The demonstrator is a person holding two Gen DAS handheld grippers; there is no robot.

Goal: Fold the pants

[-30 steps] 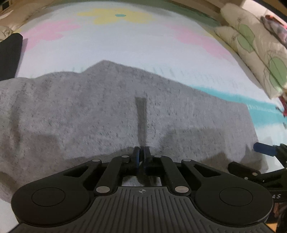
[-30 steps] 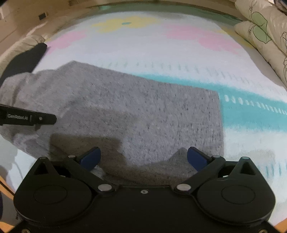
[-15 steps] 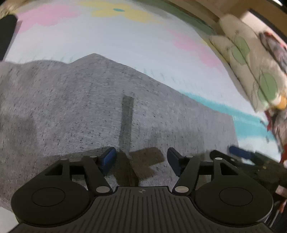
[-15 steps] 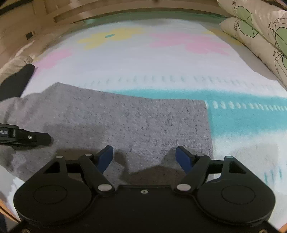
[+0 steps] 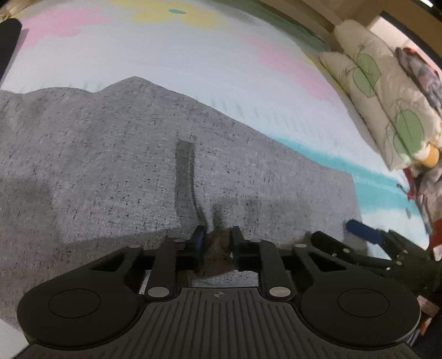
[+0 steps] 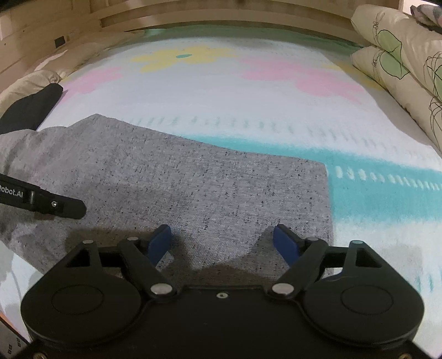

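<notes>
Grey speckled pants [image 5: 116, 154] lie folded flat on a flower-print bedspread [image 5: 193, 49]; they also show in the right wrist view [image 6: 193, 179]. My left gripper [image 5: 216, 238] is shut on a pinch of the pants' near edge, with a small ridge of cloth rising between the fingers. My right gripper [image 6: 223, 239] is open over the pants' near edge by their right corner, with cloth between its blue fingertips [image 6: 284, 243]. The right gripper also shows at the right of the left wrist view [image 5: 362, 232].
Leaf-print pillows [image 5: 386, 91] are stacked at the right edge of the bed, also in the right wrist view [image 6: 400, 63]. A black garment [image 6: 30, 107] lies at the far left. A wooden headboard [image 6: 221, 13] runs behind.
The left gripper opened half a second ago and has now closed on the pants' near edge. The right gripper stayed open and sits a little nearer the right corner.
</notes>
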